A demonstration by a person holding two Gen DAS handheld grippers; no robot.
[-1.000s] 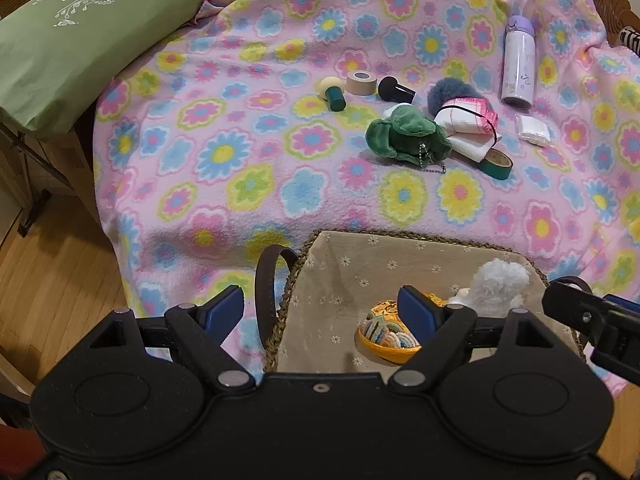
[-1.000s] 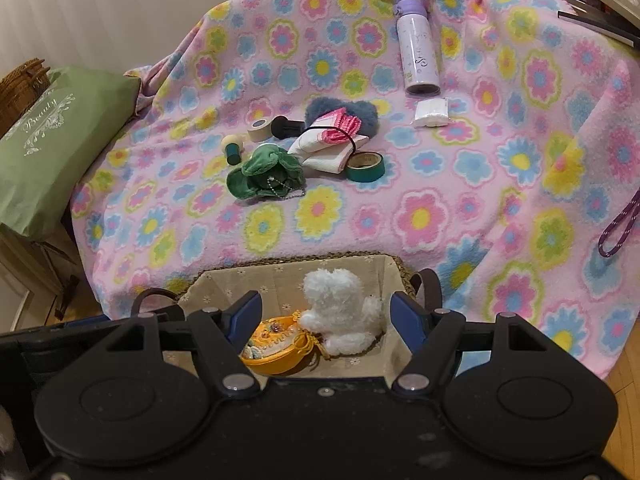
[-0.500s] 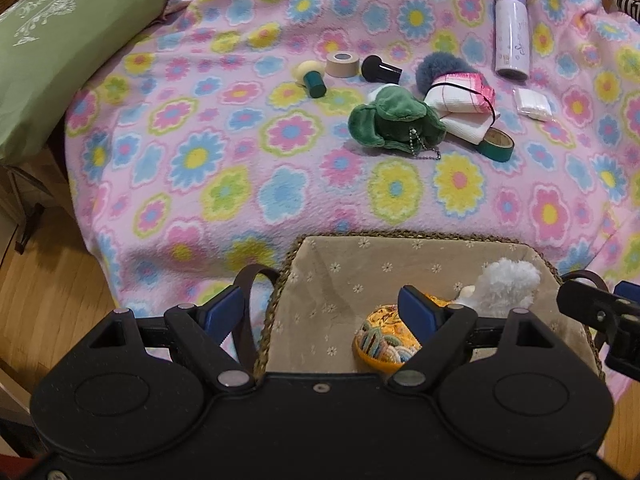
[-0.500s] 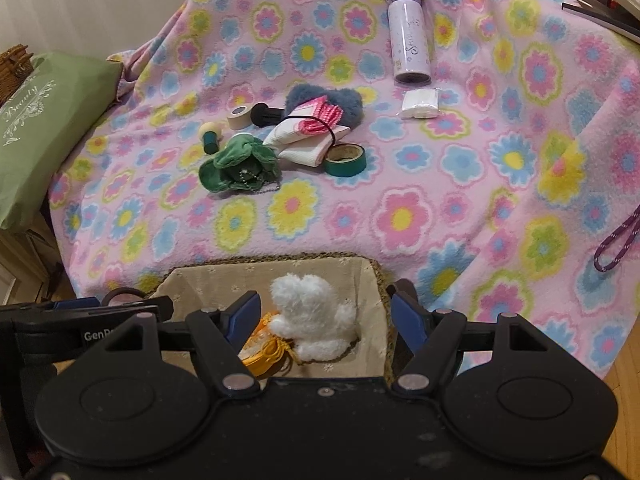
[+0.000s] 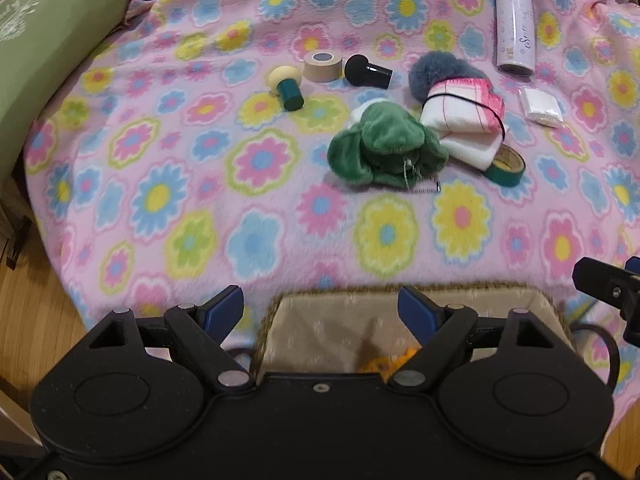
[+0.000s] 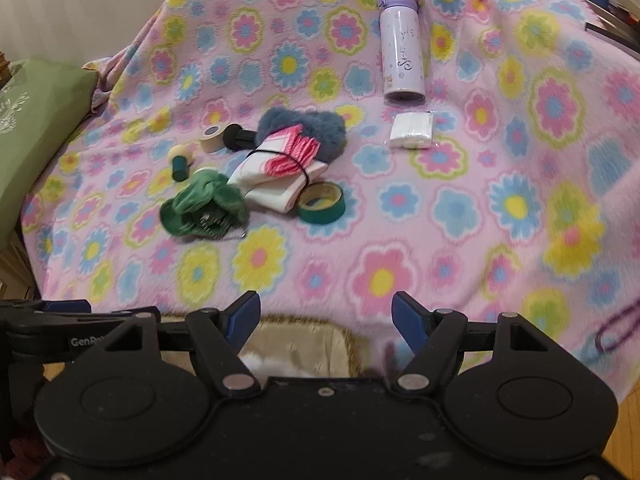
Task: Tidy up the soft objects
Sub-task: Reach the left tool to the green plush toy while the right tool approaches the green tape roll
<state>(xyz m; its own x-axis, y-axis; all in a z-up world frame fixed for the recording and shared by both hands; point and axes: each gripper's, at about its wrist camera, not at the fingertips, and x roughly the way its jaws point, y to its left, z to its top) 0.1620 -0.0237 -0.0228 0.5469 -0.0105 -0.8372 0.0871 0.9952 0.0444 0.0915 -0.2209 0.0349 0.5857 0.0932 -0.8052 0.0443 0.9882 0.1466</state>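
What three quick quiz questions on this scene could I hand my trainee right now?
1. True or false: the green plush is already in the basket.
2. Which lies nearest the purple bottle? A) white packet B) beige tape C) green pillow
3. Fill in: the left gripper and the right gripper both hold ____.

Key: 1 false, it lies on the blanket; 2 A; 3 nothing, jaws apart and empty.
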